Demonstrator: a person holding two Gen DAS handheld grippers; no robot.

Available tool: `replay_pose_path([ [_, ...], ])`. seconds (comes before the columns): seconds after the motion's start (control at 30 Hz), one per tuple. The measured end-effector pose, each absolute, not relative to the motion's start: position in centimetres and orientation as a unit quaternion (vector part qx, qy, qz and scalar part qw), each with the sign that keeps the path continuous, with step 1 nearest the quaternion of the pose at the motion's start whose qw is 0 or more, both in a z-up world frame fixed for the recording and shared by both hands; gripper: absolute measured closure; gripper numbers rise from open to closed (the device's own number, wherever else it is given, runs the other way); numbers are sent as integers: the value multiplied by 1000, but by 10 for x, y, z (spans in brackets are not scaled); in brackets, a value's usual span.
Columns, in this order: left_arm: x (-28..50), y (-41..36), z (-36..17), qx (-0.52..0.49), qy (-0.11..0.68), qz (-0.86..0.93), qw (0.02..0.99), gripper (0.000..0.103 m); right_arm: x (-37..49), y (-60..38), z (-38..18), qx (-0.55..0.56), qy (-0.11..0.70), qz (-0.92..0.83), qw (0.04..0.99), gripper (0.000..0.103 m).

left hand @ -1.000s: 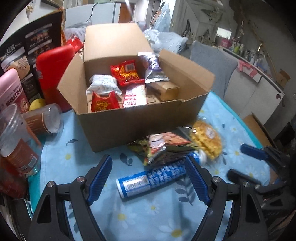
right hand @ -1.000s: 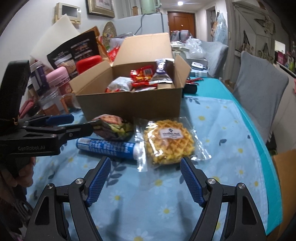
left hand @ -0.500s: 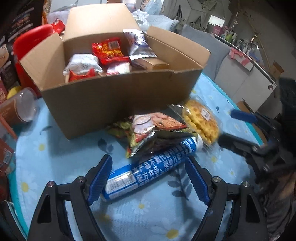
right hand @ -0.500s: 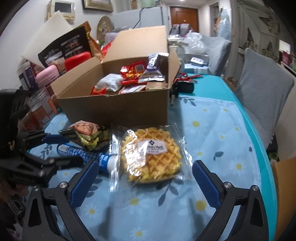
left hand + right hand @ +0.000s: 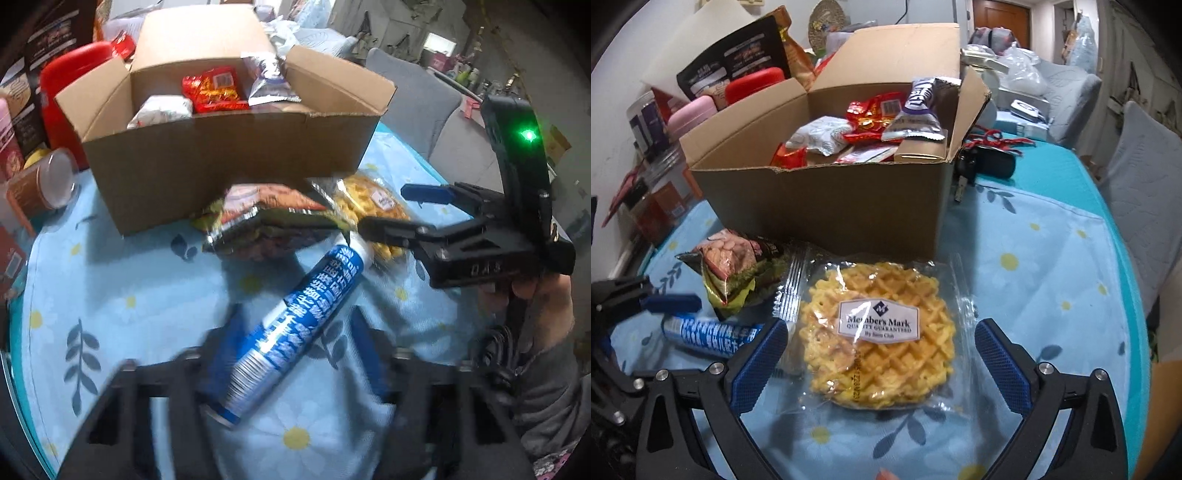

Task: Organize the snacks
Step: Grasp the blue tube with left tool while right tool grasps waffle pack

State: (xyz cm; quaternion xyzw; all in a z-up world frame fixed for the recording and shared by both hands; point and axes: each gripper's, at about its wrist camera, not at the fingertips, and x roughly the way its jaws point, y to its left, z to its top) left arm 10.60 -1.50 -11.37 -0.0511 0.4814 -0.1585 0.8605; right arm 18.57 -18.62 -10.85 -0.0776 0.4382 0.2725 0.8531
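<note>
Left gripper closing around near end of blue foil biscuit tube, not yet clamped. Right gripper spread wide, straddling clear-wrapped yellow waffle; both snacks near brown cardboard box, likely destination.

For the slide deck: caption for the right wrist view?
Open right claw straddling a wrapped waffle in front of the snack-filled cardboard box.

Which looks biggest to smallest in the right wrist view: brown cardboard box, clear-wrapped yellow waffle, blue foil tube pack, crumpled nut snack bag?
1. Brown cardboard box, largest though farther back.
2. Clear-wrapped yellow waffle, nearest the camera, so enlarged.
3. Crumpled nut snack bag.
4. Blue foil tube pack; partly hidden by a gripper finger, so ranks 3 and 4 are unsure.
</note>
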Motion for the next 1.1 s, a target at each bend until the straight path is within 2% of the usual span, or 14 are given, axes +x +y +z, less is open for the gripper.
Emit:
replay_pose_path([
  [0.07,104,-18,-117,-65,491,-159,854,57,187,-188,-110,-73,436,278,853,0],
  [0.1,103,-20,-118,-65,495,-158,852,63,189,-189,-111,-66,440,281,851,0],
  [0.23,98,-33,-125,-58,506,-153,847,64,196,-196,-116,-29,462,280,841,0],
  [0.3,96,-39,-125,-43,505,-142,850,68,198,-200,-119,-21,471,273,838,0],
  [0.4,95,-41,-124,-36,503,-123,855,72,197,-198,-125,-45,479,255,839,0],
  [0.53,88,-37,-122,-16,498,-90,862,73,191,-193,-126,-60,477,241,843,2],
  [0.6,84,-32,-121,-19,497,-79,864,73,186,-195,-122,-55,473,239,846,18],
  [0.77,76,-18,-118,-27,492,-61,868,73,170,-204,-116,-31,466,242,851,36],
  [0.9,70,-17,-114,-25,487,-57,871,73,151,-215,-108,-1,451,248,858,58],
  [1.1,65,-13,-112,-26,488,-66,870,73,126,-221,-104,33,458,272,846,69],
])
